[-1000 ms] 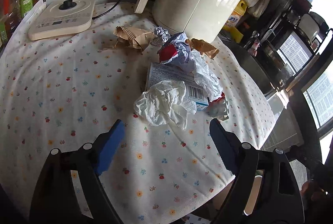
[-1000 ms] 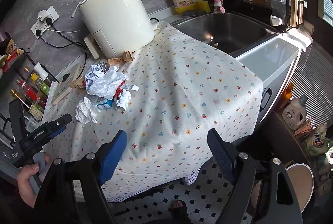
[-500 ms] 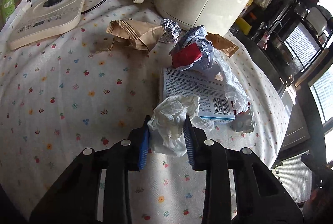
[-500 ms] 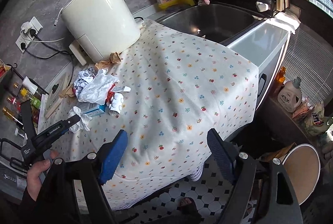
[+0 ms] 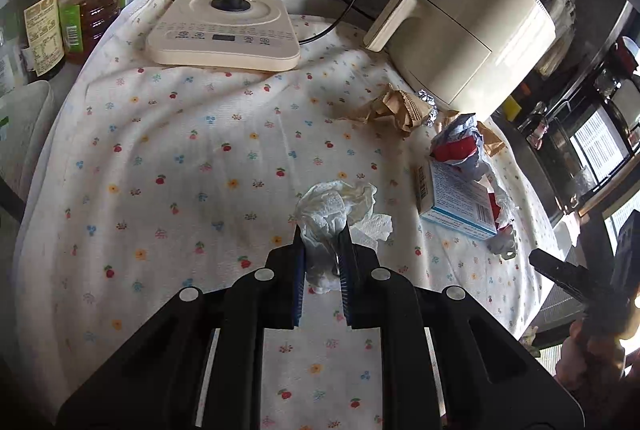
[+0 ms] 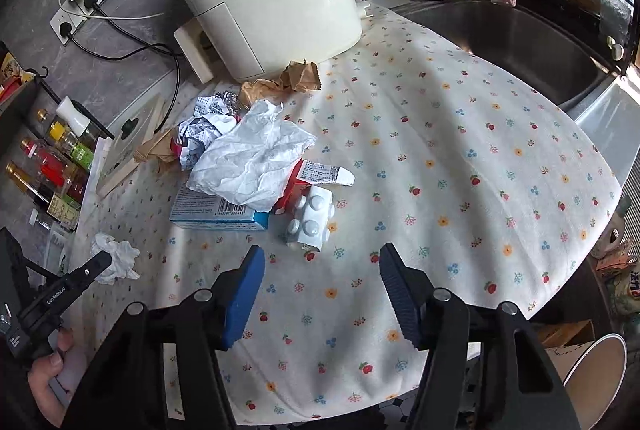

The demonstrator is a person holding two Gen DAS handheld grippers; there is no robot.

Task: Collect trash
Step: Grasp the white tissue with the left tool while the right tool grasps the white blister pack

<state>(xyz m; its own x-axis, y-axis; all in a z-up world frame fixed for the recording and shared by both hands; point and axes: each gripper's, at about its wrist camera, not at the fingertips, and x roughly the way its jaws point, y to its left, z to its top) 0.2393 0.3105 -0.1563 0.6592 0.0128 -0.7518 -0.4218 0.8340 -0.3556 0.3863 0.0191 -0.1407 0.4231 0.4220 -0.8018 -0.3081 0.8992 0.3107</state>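
Left wrist view: the left gripper (image 5: pixel 322 262) has just squeezed shut on the crumpled white tissue (image 5: pixel 338 206), which sits in front of the blue medicine box (image 5: pixel 456 198). Only the tissue's near part is pinched, and the rest puffs out. It is soft, so it could tear or slip free when lifted.

Right wrist view: the right gripper (image 6: pixel 320 286) has been closing a little, but its jaws are apart with nothing between them. The pill blister pack (image 6: pixel 312 220) lies just past its tips, right of the blue medicine box (image 6: pixel 218 212). The pack is flat and slick, so the jaws could push it away or pinch the flowered cloth (image 6: pixel 460 190) instead.
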